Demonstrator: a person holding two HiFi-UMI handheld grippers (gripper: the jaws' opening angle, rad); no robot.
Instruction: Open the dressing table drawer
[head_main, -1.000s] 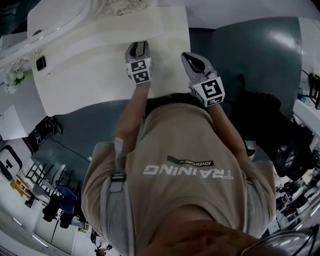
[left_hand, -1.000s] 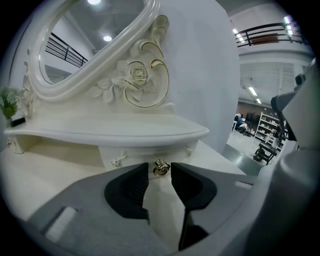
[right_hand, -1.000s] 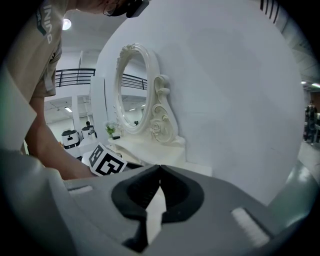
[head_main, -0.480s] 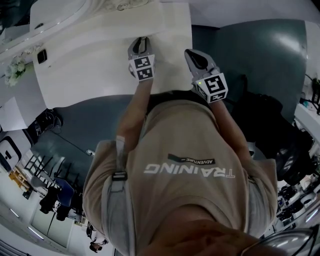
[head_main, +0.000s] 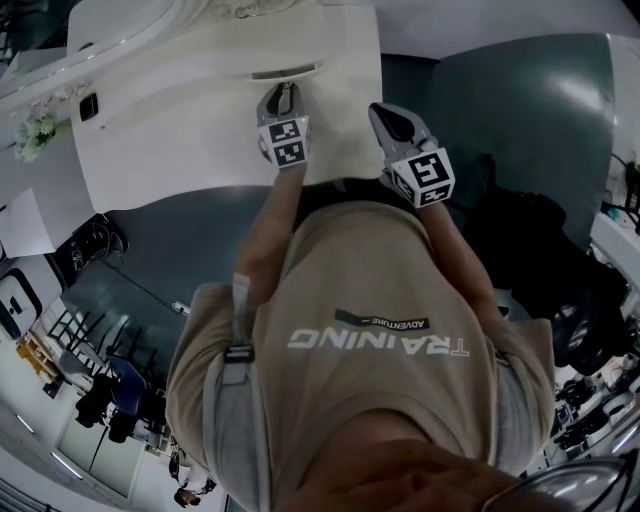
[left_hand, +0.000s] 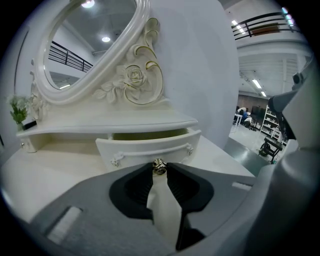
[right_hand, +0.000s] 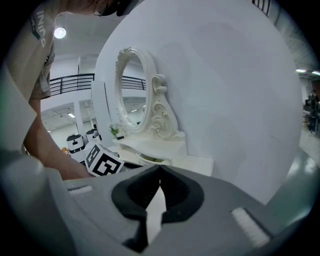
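The white dressing table (head_main: 180, 150) carries a small curved drawer (left_hand: 150, 149) that stands partly pulled out, with a dark gap showing above its front (head_main: 285, 72). My left gripper (left_hand: 159, 169) is shut on the drawer's small metal knob (left_hand: 159, 166) at the middle of the front. In the head view the left gripper (head_main: 283, 95) sits just before the drawer. My right gripper (head_main: 383, 112) hovers to the right over the table's corner, shut with nothing in it (right_hand: 159, 171). The right gripper view shows the left gripper's marker cube (right_hand: 102, 161) beside the drawer (right_hand: 150, 159).
An oval mirror (left_hand: 90, 45) with a carved rose frame rises behind the drawer. A small potted plant (left_hand: 19, 107) stands at the shelf's left end, near a small dark object (head_main: 88, 105). The table's right edge meets the dark floor (head_main: 500, 100).
The drawer has slid out toward me, and a dark gap now shows above its front. The left gripper has drawn back with it. The right gripper has barely moved.
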